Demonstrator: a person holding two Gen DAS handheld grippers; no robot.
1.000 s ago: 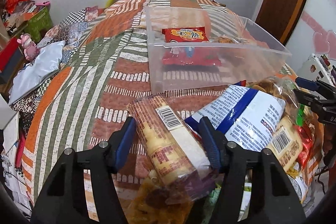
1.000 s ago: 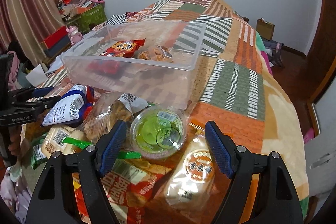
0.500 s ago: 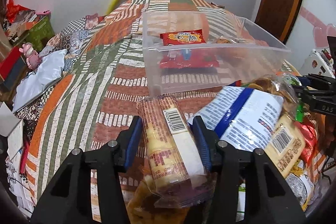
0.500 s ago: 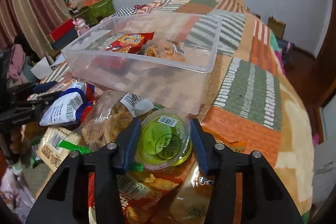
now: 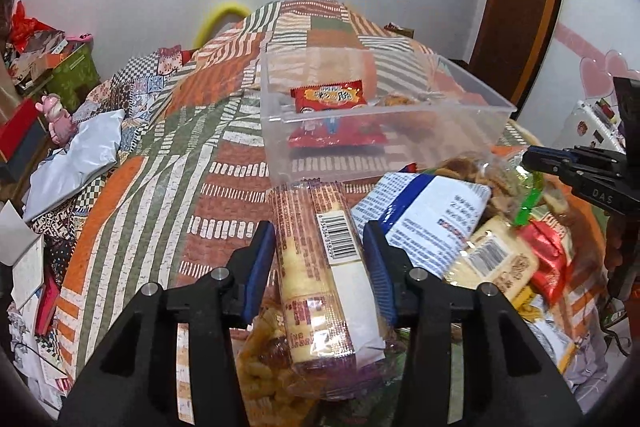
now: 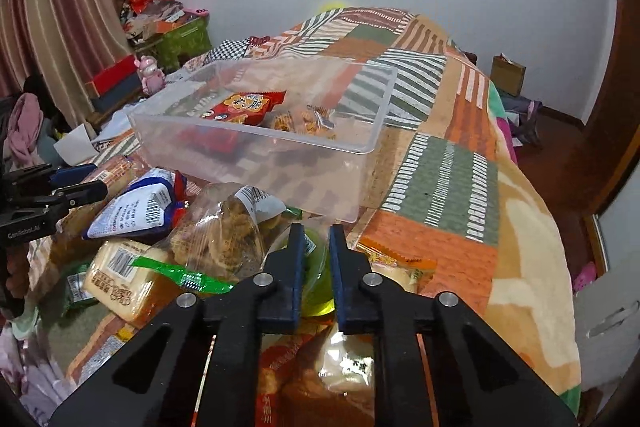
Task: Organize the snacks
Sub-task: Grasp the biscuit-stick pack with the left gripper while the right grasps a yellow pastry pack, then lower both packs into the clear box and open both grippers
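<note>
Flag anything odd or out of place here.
The right gripper is shut to a slit above the green cup, too narrow to span it; the grip likely missed. Most snacks lie heaped beside the bin, not in it.

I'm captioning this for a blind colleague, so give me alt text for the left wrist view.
The left gripper, its jaws closing, clamps a long biscuit pack over a heap of snacks on a patchwork bedspread. Beyond it stands a clear plastic bin holding a red snack bag.
</note>
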